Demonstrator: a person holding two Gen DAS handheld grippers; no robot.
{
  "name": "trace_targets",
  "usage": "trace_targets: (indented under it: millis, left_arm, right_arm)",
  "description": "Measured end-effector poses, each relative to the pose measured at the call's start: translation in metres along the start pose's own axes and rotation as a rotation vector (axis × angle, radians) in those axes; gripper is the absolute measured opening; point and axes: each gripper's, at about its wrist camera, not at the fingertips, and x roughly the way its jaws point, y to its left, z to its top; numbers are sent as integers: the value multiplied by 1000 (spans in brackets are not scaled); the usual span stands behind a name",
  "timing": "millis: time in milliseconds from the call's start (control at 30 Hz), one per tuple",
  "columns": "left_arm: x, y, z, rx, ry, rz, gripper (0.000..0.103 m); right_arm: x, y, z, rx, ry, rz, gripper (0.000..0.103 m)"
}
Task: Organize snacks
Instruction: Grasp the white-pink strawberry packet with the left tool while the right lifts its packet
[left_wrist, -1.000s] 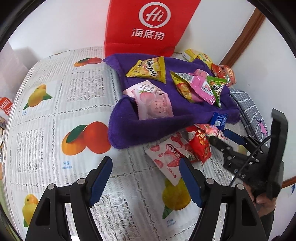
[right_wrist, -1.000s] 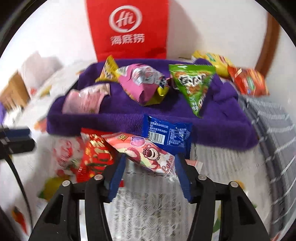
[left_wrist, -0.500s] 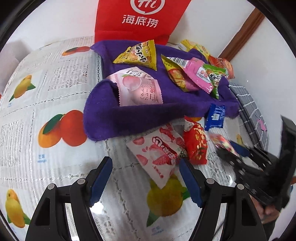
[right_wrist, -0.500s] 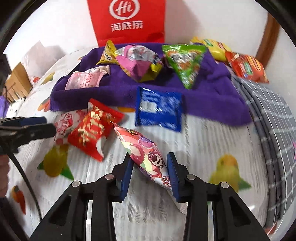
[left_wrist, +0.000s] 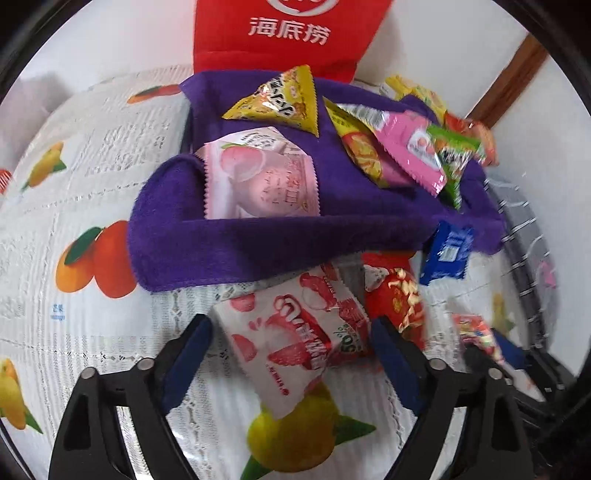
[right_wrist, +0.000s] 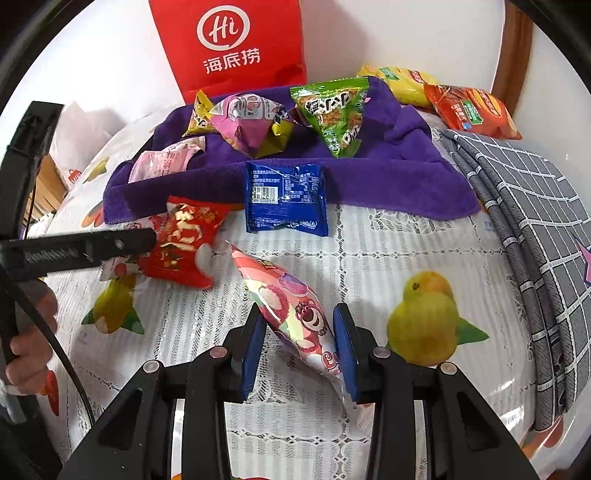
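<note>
Snacks: right tongs (right_wrist: 300, 347) now clenched on the pink bear packet (right_wrist: 295, 317); left tongs (left_wrist: 291, 350), just widened, straddle the strawberry packet (left_wrist: 295, 332).

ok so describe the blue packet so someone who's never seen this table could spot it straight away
Find the purple towel spread in front of the red bag on the fruit-print tablecloth. At the middle of the towel's near edge lies the blue packet, half on the towel and half on the cloth. It is the only solid blue wrapper, with a white barcode facing up.
</note>
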Motion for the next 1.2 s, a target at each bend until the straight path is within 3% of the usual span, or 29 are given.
trace_targets:
  millis: [167,267,367,433,633,700,933,1000,1200]
  left_arm:
    - [13,-25,-5,75,-23,143,97]
    - [15,-34,-10,91,-66,165,97]
    - [11,-34,-16,104,-99,157,84]
    - [7,-33,-19,109,-109,141,70]
    - [-8,-22,-24,79,-109,72,52]
    - [-11,-18,-24,57,-96,25,48]
    - [-29,-14,-29,43,-104,8,36]
    - [-34,-14,-29,41,-104,-6,17]
    - [-43,-12,-30,39,-105,-28,16]
  right_arm:
    - [-1,-18,-4,34,-5,24,37]
    - [0,-26,-7,51,-10,36,37]
    - [-1,-30,-10,56,-16,54,36]
    - [-3,-30,-11,51,-19,59,36]
    - [-8,-29,-15,46,-17,90,35]
    - [-10,-28,-15,48,-17,98,32]
    - [-20,-24,-15,50,-28,90,28]
    - [-26,-22,-14,48,-38,88,27]
    - [-40,-18,-11,41,-69,70,27]
